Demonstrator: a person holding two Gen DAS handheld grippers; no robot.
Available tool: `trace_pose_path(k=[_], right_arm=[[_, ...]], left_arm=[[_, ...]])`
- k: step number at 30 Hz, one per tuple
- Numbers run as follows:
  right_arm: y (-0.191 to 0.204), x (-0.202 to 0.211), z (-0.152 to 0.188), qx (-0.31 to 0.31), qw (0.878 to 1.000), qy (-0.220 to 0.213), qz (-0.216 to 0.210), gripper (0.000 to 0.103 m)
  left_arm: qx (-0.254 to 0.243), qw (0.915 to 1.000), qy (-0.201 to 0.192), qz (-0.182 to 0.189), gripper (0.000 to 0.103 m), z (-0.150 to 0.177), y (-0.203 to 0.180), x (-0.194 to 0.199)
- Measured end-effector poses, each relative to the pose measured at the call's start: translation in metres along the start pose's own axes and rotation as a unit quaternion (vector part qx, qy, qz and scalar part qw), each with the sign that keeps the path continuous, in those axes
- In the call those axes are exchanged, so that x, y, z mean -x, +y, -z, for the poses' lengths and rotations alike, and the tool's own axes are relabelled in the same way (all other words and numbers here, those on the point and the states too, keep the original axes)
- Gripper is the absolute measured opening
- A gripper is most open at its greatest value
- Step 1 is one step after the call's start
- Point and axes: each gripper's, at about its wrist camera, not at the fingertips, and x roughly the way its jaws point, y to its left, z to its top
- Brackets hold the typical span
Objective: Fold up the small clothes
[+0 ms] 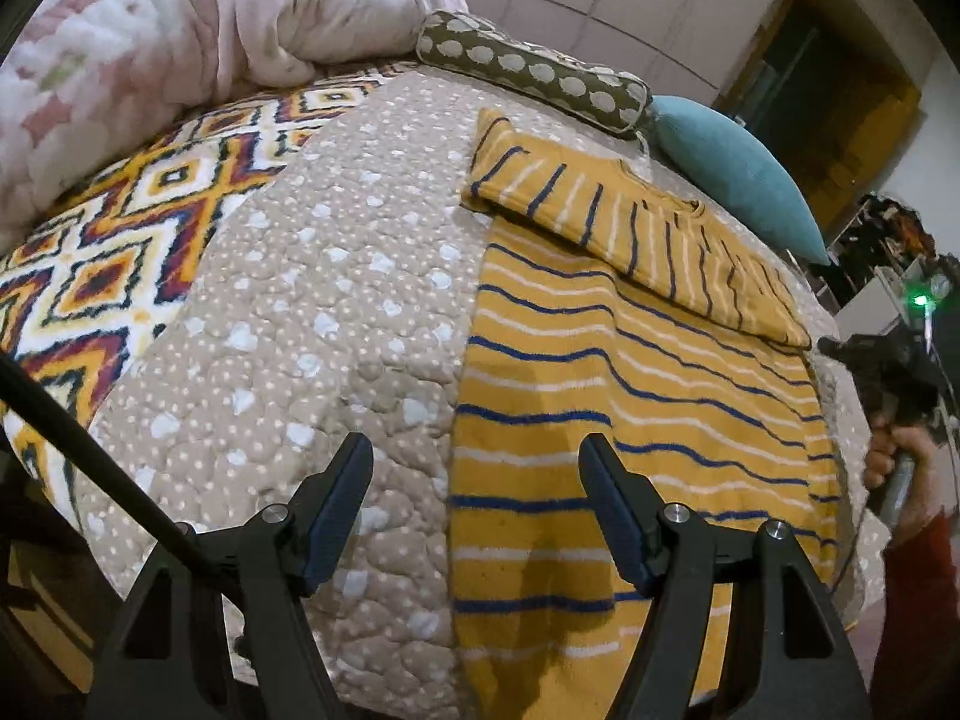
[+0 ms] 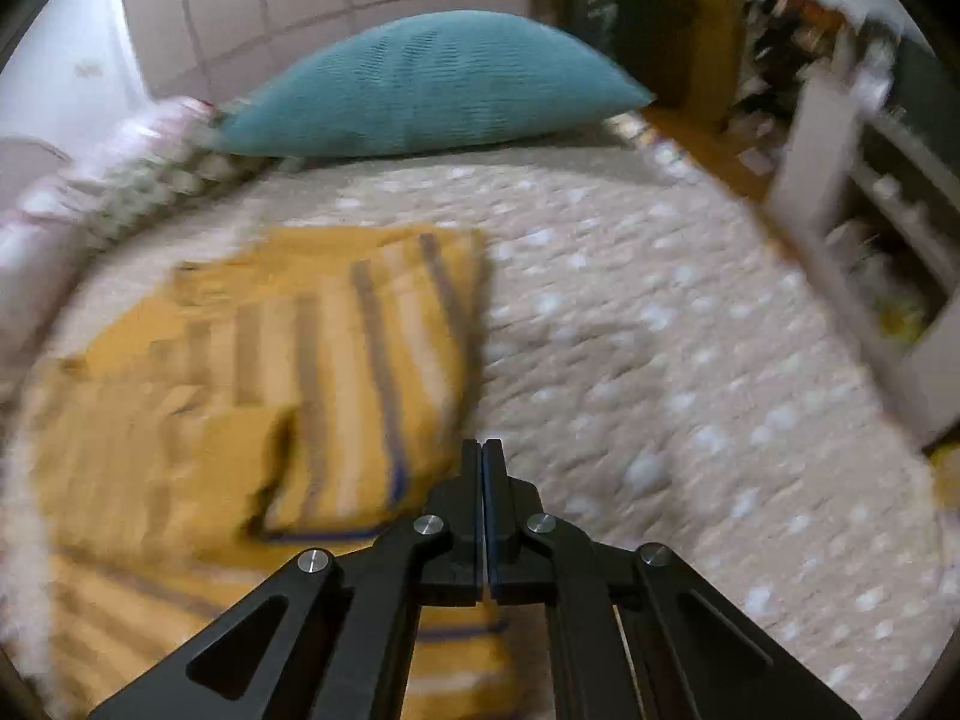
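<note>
In the left wrist view, one yellow striped top [image 1: 630, 372] lies flat on the beige dotted quilt [image 1: 336, 324], its one sleeve folded across the chest. The left gripper [image 1: 474, 510] hovers with jaws wide apart over the top's left edge, holding nothing. Two cushions (one spotted [image 1: 534, 72], one teal [image 1: 732, 174]) sit behind.

The right wrist view is blurred: the right gripper [image 2: 483, 450] has its jaws pressed together, empty, just beside the top's edge.

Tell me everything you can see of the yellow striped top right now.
The yellow striped top looks like soft knit, mustard with blue and white stripes. It lies flat on the dotted beige quilt, both sleeves folded across the chest below the neckline. The left gripper hovers open over its hem edge; nothing grips it.
</note>
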Motion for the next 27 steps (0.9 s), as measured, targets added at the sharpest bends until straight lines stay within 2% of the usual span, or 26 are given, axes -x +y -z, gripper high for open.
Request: trace_pose_path(k=[3, 5, 7, 11, 15, 17, 21, 23, 25, 27], right_arm=[[0.005, 0.011, -0.001, -0.01, 0.997, -0.003, -0.081, 0.006], [0.013, 0.007, -0.004, -0.019, 0.993, 0.001, -0.117, 0.035], [0.021, -0.006, -0.008, -0.027, 0.989, 0.011, -0.144, 0.049], [0.029, -0.051, -0.01, -0.056, 0.988, 0.057, -0.134, 0.049], [0.037, -0.066, -0.008, -0.069, 0.986, 0.059, -0.14, 0.045], [0.048, -0.071, -0.009, -0.056, 0.984, 0.071, -0.151, 0.009], [0.064, -0.043, -0.016, -0.01, 0.988, 0.035, -0.147, 0.007], [0.058, -0.03, -0.018, -0.005, 0.992, 0.018, -0.124, 0.006], [0.048, -0.025, -0.024, 0.005, 0.999, 0.002, -0.038, 0.006], [0.042, -0.028, -0.025, 0.026, 0.999, 0.003, 0.039, 0.007]], left_arm=[[-0.008, 0.9999, -0.003, 0.005, 0.07, 0.004, -0.007, 0.003], [-0.014, 0.9998, -0.004, 0.011, 0.07, 0.005, -0.012, 0.006], [-0.024, 0.9996, -0.01, 0.012, 0.07, 0.007, -0.018, 0.011], [-0.04, 0.999, -0.019, 0.008, 0.07, 0.008, -0.022, 0.016], [-0.032, 0.9992, -0.019, 0.015, 0.07, 0.007, -0.018, 0.015], [-0.027, 0.9993, -0.017, 0.018, 0.07, 0.006, -0.015, 0.012], [-0.02, 0.9995, -0.012, 0.019, 0.07, 0.003, -0.01, 0.007], [-0.015, 0.9996, -0.01, 0.02, 0.07, 0.001, -0.006, 0.006], [-0.005, 0.9997, -0.005, 0.022, 0.07, -0.001, -0.001, 0.003], [0.007, 0.9995, -0.001, 0.03, 0.07, -0.003, 0.003, 0.001]])
